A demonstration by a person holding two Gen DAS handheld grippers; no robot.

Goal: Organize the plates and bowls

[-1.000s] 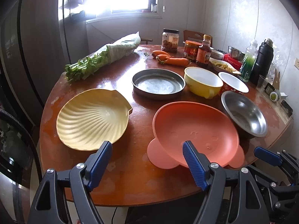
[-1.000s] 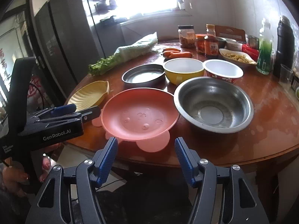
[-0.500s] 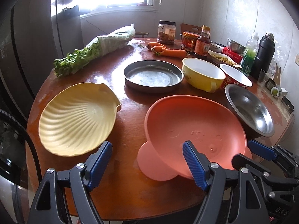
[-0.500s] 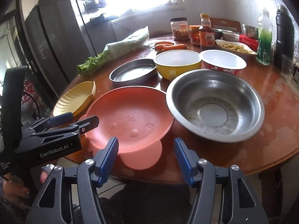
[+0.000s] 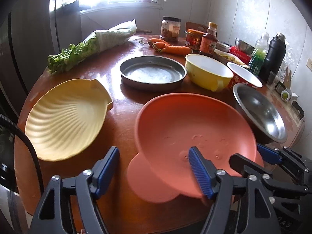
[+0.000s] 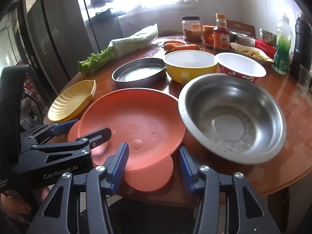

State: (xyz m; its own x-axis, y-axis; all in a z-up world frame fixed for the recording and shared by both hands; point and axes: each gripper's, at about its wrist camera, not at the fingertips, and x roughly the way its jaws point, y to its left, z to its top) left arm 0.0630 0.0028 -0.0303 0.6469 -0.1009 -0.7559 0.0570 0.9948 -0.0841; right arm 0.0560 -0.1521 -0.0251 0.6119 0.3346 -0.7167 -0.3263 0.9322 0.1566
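Shell-shaped yellow plate (image 5: 64, 119) lay at table's (image 5: 120, 105) left edge, untouched. L gripper (image 5: 154, 167) was wide open, right finger over the orange plate's (image 5: 193, 128) near rim, gripping nothing. Orange plate sat front-center, touching the steel bowl (image 6: 232, 117) on its right. R gripper (image 6: 154, 163) gaped too, fingers either side of plate's near ear, not closed on it.

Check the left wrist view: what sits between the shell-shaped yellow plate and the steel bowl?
The orange plate lies between the shell-shaped yellow plate and the steel bowl; the right wrist view shows the same order.
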